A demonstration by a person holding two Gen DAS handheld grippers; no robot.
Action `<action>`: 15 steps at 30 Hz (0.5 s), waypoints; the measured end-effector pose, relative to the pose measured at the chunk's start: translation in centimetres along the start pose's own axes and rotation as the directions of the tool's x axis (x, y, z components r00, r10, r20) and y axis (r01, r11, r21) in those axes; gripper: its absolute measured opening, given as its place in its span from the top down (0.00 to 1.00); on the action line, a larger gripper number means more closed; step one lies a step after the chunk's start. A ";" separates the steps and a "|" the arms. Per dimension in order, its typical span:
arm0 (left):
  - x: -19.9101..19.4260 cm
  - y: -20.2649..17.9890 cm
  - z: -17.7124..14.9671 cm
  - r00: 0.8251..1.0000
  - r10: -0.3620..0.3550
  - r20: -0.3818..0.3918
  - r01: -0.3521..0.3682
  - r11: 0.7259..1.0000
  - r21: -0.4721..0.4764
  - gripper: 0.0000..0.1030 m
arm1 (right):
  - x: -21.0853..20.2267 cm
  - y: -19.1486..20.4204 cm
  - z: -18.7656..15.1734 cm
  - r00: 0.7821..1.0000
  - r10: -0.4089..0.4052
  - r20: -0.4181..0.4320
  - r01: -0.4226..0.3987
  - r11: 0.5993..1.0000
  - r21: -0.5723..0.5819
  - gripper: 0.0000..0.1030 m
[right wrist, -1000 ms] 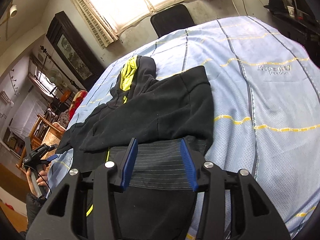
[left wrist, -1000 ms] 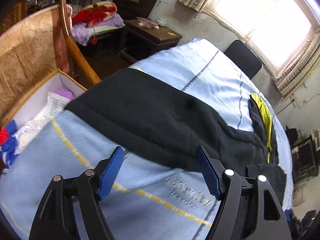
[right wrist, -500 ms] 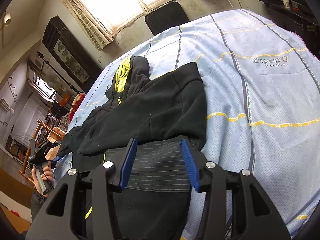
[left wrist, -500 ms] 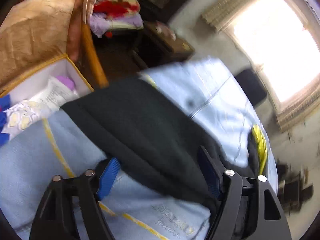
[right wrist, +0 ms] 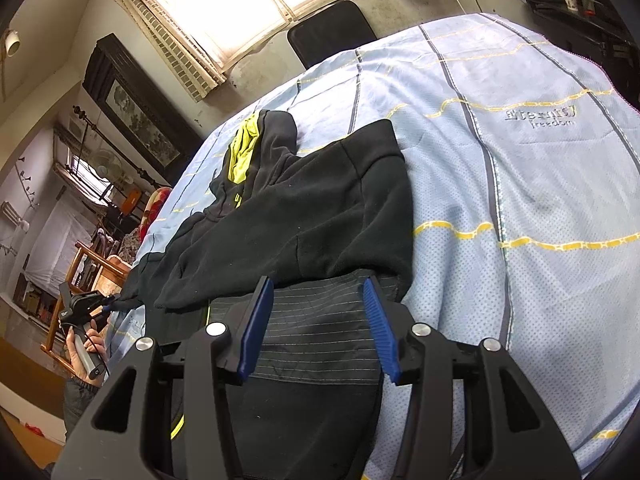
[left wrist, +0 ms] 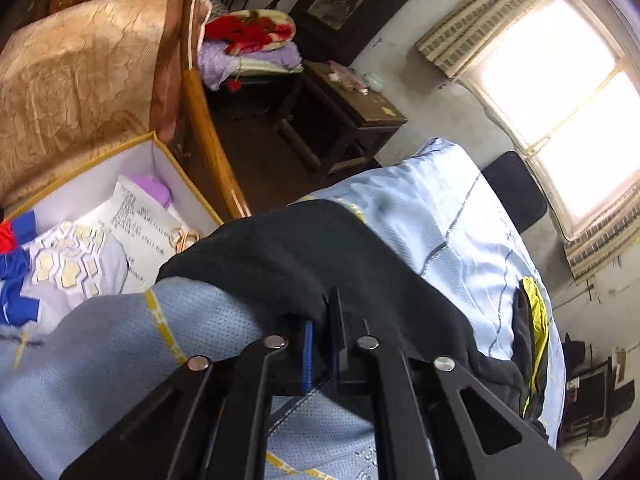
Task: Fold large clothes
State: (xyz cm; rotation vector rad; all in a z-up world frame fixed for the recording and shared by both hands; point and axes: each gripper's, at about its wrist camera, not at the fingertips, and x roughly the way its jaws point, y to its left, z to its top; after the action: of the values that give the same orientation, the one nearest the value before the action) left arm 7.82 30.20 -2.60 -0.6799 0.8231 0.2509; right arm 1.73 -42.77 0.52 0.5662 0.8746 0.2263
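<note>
While the left gripper [left wrist: 322, 344] is pinched shut on a fold of the jacket [left wrist: 320, 264], the cloth bunches right at its tips and drapes away ahead of it across the sheet [left wrist: 440, 216]. Judgement: the grip is taken at the garment's edge so that this side can be carried over the body for a fold. To the left of the gripper, off the bed, an open box [left wrist: 120, 168] holds papers and cloth; not part of the job.

Right gripper [right wrist: 316, 320]: jaws spread wide, nothing between them. Blue pads [right wrist: 256, 320] sit low over the striped hem [right wrist: 320, 328], which lies directly ahead and between the fingers. Contact with the cloth: cannot tell. Judgement: positioned to take the hem, so both ends can be moved together.

Jacket, in the right view, spreads forward from the gripper, one sleeve already laid across the body, yellow lining [right wrist: 242, 156] at the far end by the hood. Bare sheet to the gripper's right.

Risk, judged: thick fleece may slip if the pinch is shallow.
</note>
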 end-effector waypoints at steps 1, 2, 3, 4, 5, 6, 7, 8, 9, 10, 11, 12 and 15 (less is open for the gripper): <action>-0.5 -0.6 -0.1 1.000 0.013 0.017 -0.013 0.999 0.033 0.95 | 0.0 0.1 0.0 1.000 0.003 0.001 -0.003 1.000 -0.003 0.54; -1.3 -1.7 -0.3 0.998 0.038 0.046 -0.042 0.995 0.088 0.96 | -0.1 0.2 0.0 1.000 0.005 0.002 -0.005 1.000 -0.006 0.54; -1.9 -2.8 -0.6 0.996 0.055 0.073 -0.064 0.988 0.137 0.96 | -0.1 0.3 0.0 1.000 0.007 0.003 -0.007 1.000 -0.009 0.54; -2.4 -3.8 -0.8 0.993 0.067 0.095 -0.083 0.981 0.173 0.96 | -0.1 0.4 0.0 1.000 0.010 0.003 -0.010 1.000 -0.012 0.54; -3.0 -4.9 -1.1 0.989 0.079 0.122 -0.105 0.971 0.215 0.96 | -0.2 0.5 -0.1 1.000 0.013 0.004 -0.013 1.000 -0.013 0.54; -3.7 -6.4 -1.4 0.984 0.089 0.153 -0.128 0.955 0.266 0.96 | -0.3 0.6 -0.1 1.000 0.016 0.005 -0.016 1.000 -0.014 0.54; -4.3 -7.8 -1.9 0.980 0.092 0.178 -0.145 0.939 0.313 0.96 | -0.3 0.6 -0.1 1.000 0.019 0.007 -0.019 1.000 -0.016 0.54; -5.0 -9.7 -2.5 0.974 0.091 0.206 -0.163 0.915 0.369 0.96 | -0.4 0.7 -0.1 1.000 0.021 0.008 -0.021 1.000 -0.017 0.54; -5.3 -11.0 -3.0 0.970 0.090 0.224 -0.176 0.898 0.403 0.96 | -0.5 0.7 -0.1 1.000 0.024 0.010 -0.024 1.000 -0.016 0.54; -5.7 -12.4 -3.5 0.965 0.088 0.246 -0.192 0.878 0.439 0.96 | -0.6 0.7 -0.1 1.000 0.026 0.012 -0.026 1.000 -0.016 0.54; -6.1 -13.7 -4.1 0.960 0.087 0.267 -0.208 0.858 0.470 0.96 | -0.7 0.7 -0.1 1.000 0.028 0.014 -0.028 0.999 -0.015 0.54; -6.5 -15.4 -4.9 0.954 0.078 0.288 -0.221 0.831 0.510 0.96 | -0.8 0.7 -0.1 0.999 0.030 0.016 -0.030 0.999 -0.014 0.54; -7.3 -19.6 -7.4 0.944 0.036 0.329 -0.239 0.762 0.602 0.96 | -1.0 0.7 -0.1 0.999 0.038 0.021 -0.038 0.999 -0.010 0.54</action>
State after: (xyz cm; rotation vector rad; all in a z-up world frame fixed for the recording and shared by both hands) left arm 7.55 10.86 8.28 0.0713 0.6065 0.1845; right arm 1.01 -42.55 1.50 0.5754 0.8425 0.2583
